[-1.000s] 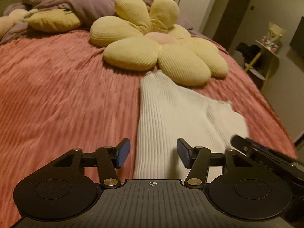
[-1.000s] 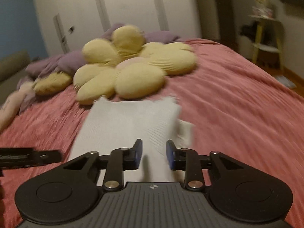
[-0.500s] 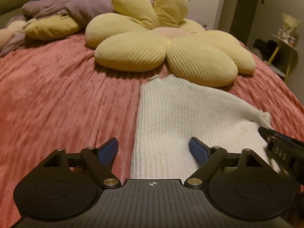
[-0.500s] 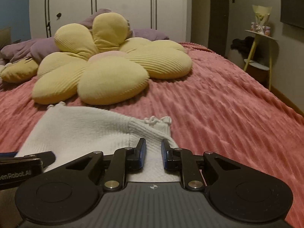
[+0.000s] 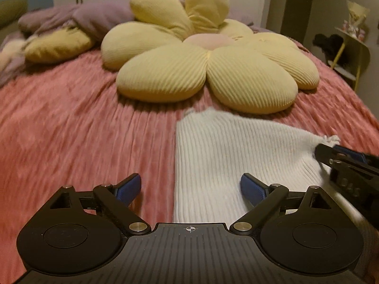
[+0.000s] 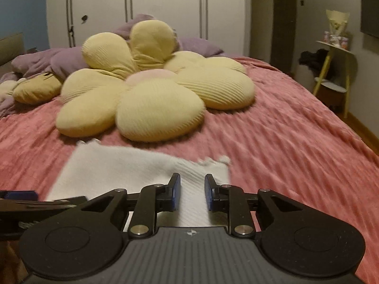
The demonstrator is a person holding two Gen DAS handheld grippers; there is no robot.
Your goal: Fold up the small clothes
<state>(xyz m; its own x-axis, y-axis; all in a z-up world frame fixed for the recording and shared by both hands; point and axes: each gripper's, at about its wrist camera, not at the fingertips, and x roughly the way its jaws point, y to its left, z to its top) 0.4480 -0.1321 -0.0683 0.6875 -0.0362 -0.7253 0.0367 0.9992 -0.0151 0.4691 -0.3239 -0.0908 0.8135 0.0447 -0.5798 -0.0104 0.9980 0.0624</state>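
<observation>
A white ribbed knit garment (image 5: 227, 156) lies folded flat on the pink bedspread (image 5: 71, 137), just in front of a yellow flower cushion (image 5: 206, 56). My left gripper (image 5: 190, 188) is wide open and empty, low over the garment's near left edge. My right gripper (image 6: 191, 195) is open with a moderate gap, empty, over the garment's near right part (image 6: 132, 175). The right gripper also shows at the right edge of the left wrist view (image 5: 348, 165). The left gripper shows at the left edge of the right wrist view (image 6: 28, 201).
Purple bedding (image 6: 47, 61) and a small yellow pillow (image 5: 56, 45) lie at the head of the bed. White wardrobe doors (image 6: 163, 9) stand behind. A yellow side table (image 6: 336, 71) with items stands to the right of the bed, beside a wood floor (image 6: 364, 127).
My right gripper's jaws have opened from nearly shut. My left gripper's jaws have opened wide. Both grippers moved slightly over the garment, which lies flat.
</observation>
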